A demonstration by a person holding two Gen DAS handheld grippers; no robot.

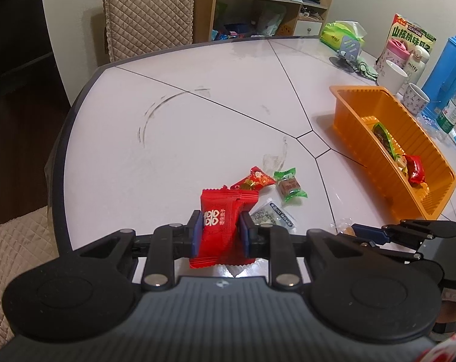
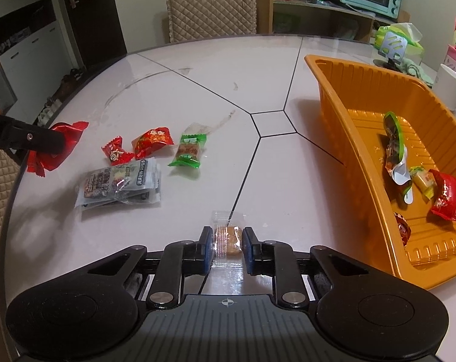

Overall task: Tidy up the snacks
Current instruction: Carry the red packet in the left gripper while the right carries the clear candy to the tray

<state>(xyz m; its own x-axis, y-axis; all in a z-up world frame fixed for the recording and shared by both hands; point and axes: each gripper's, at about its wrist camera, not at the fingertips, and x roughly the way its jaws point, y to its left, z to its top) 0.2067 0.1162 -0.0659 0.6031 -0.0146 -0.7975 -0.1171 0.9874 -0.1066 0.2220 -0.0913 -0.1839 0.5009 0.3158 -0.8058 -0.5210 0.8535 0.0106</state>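
Observation:
My left gripper [image 1: 220, 226] is shut on a red snack packet [image 1: 220, 205], held upright just above the white table near its front edge. The same packet [image 2: 62, 138] shows at the far left of the right wrist view. My right gripper [image 2: 228, 238] is shut on a small brown biscuit in a clear wrapper [image 2: 232, 241], low over the table. Loose on the table lie two red candies [image 2: 152, 141], a green-wrapped sweet [image 2: 188, 150] and grey seaweed packets [image 2: 119, 184]. The orange basket [image 2: 333, 99] at the right holds several snacks.
Behind the basket [image 1: 345, 111] stand white cups [image 1: 393, 75], a blue jug [image 1: 448, 69], a snack box [image 1: 412, 34] and a tissue pack [image 1: 339, 33]. A padded chair [image 2: 209, 6] sits at the far side. The table's dark rim [image 1: 65, 126] curves along the left.

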